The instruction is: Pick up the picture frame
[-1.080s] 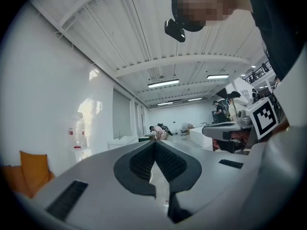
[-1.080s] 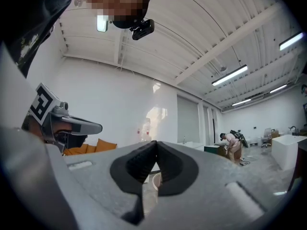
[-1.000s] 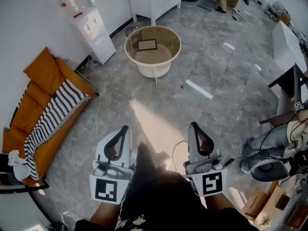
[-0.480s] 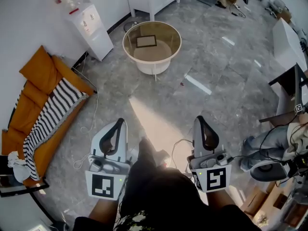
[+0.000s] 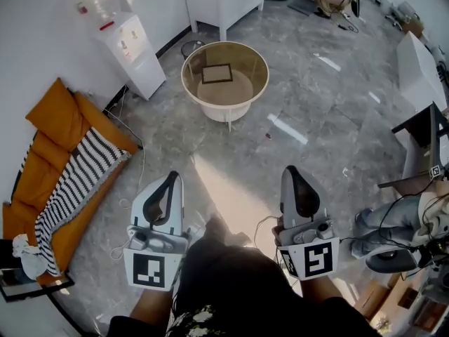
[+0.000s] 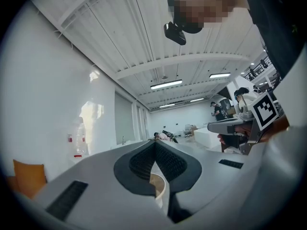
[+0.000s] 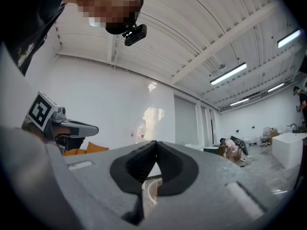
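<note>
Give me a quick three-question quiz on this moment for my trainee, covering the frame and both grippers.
1. Where does the dark rectangular picture frame lie?
2. True or false: the right gripper is shut on the frame.
3. The left gripper has its jaws: A) wide open, B) shut with nothing between them, C) shut on a cable.

Key
1. On the round cream-rimmed table, far ahead of both grippers.
2. False: its jaws are together and hold nothing.
3. B
</note>
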